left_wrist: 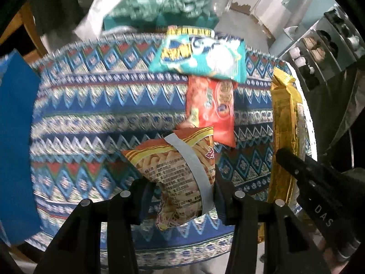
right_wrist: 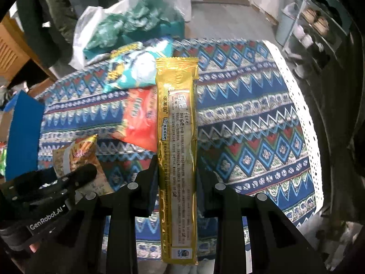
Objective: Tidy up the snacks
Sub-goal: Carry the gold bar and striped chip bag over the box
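Observation:
My left gripper is shut on an orange-yellow fries snack bag with a grey seam strip, held above the patterned tablecloth. My right gripper is shut on a long gold packet, held lengthwise between the fingers. A teal snack bag and a red-orange snack bag lie on the cloth beyond, the teal one overlapping the red one. The gold packet and right gripper body show at the right in the left wrist view. The fries bag shows at lower left in the right wrist view.
A blue box stands at the table's left edge. A white plastic bag with green material sits behind the table. A shoe rack stands at the far right. The cloth's white lace edge marks the right side.

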`<state>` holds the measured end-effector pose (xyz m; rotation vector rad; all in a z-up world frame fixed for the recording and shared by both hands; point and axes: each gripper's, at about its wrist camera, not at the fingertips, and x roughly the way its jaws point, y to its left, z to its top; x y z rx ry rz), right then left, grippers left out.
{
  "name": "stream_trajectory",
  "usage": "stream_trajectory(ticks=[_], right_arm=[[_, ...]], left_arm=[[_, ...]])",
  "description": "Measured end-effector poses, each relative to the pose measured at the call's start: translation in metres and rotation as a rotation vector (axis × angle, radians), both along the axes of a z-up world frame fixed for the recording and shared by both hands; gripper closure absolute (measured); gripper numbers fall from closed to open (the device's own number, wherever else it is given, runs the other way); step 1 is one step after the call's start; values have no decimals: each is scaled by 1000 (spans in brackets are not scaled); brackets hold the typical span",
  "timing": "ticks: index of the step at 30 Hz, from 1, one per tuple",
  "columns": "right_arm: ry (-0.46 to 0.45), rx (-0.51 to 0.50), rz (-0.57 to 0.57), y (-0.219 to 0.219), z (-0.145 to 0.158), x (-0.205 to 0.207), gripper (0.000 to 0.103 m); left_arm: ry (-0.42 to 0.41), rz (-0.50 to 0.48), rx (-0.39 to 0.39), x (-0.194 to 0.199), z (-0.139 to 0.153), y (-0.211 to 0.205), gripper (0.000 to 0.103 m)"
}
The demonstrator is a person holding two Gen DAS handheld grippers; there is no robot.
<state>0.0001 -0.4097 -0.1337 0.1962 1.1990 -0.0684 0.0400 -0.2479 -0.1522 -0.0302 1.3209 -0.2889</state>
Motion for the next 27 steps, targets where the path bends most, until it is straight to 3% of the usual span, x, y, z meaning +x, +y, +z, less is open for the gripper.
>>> stream_trajectory(ticks=[12,27], right_arm=[[-83,16,101,50,32,10,76],[-127,26,248,129,58,20,76]], left_arm=[[-159,-8,59,-2,48,43,56],[-249,76,83,-6,90,131,56]])
